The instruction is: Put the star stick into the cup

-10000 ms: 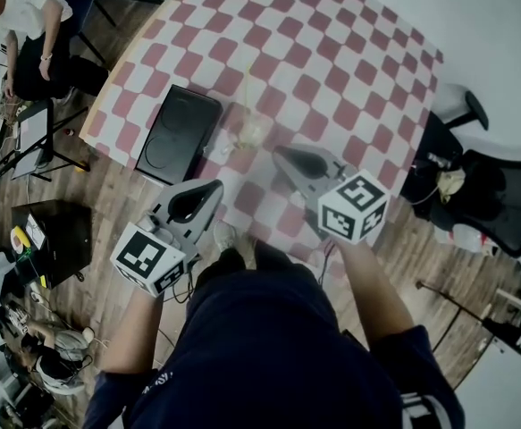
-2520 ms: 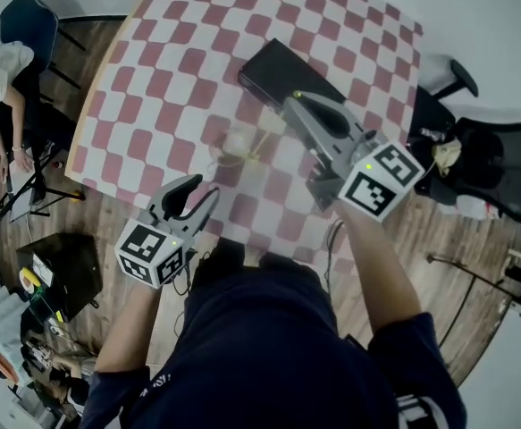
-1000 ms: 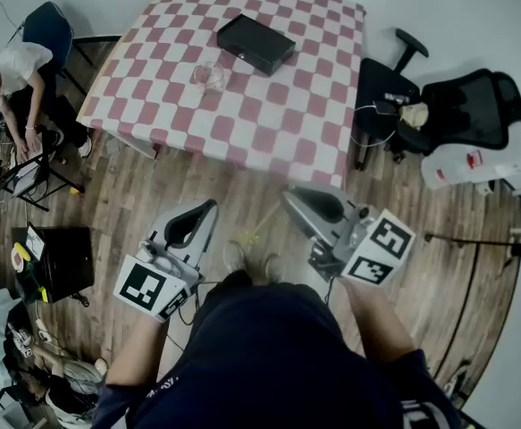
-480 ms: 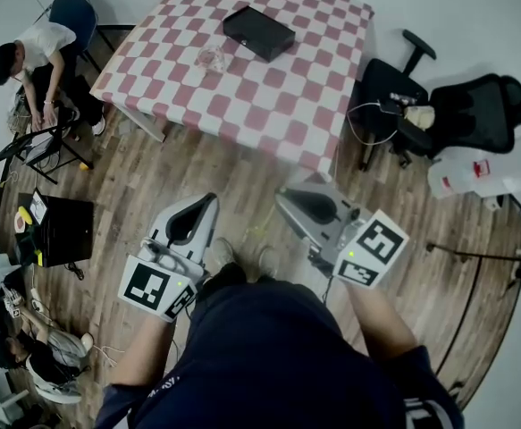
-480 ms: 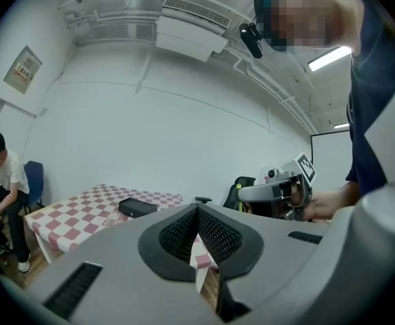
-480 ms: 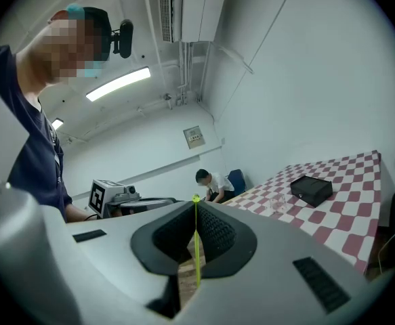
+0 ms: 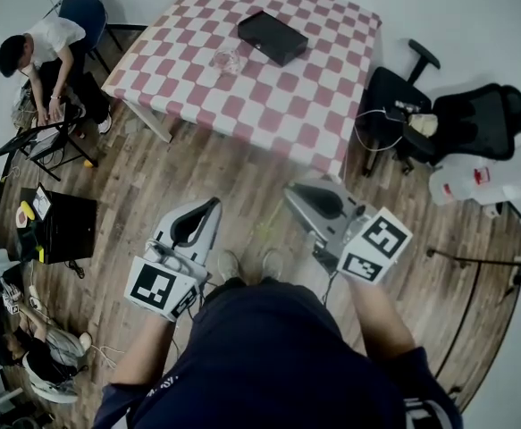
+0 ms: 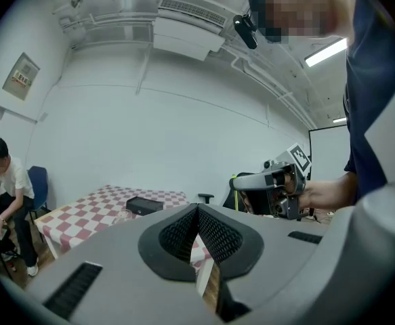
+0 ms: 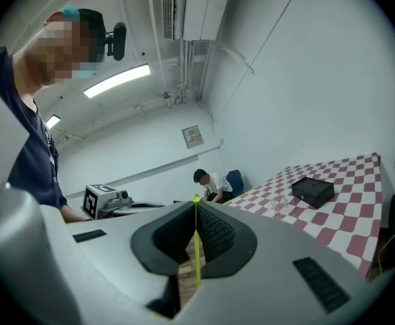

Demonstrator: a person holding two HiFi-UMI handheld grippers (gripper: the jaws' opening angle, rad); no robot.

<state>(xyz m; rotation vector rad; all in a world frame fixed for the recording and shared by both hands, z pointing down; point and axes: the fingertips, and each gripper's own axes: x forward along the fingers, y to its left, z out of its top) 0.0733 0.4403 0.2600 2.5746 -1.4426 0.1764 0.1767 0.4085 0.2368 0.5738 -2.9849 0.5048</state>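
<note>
The star stick [image 9: 197, 249] is a thin yellow-green rod, and my right gripper [image 9: 196, 207] is shut on it, its small star tip poking just past the jaw tips. In the head view this gripper [image 7: 293, 191] hangs over the wooden floor, well short of the table. The clear cup [image 7: 227, 61] stands on the red-and-white checked table [image 7: 314, 105], next to a black box [image 7: 272, 36]. From the right gripper view the cup [image 9: 279, 206] looks small and far off. My left gripper [image 7: 210, 207] is shut with nothing in it, level with the right one.
A person sits at the table's left side [image 7: 47, 50]. Two black office chairs [image 7: 394, 96] [image 7: 488, 123] stand right of the table. A black case [image 7: 62, 226] lies on the floor at left. Bare wooden floor lies between me and the table.
Since 2.5 s ago I have backed off from the table onto the floor, stick held in the right gripper. Over the last second both grippers drifted slightly; the table slid right in view.
</note>
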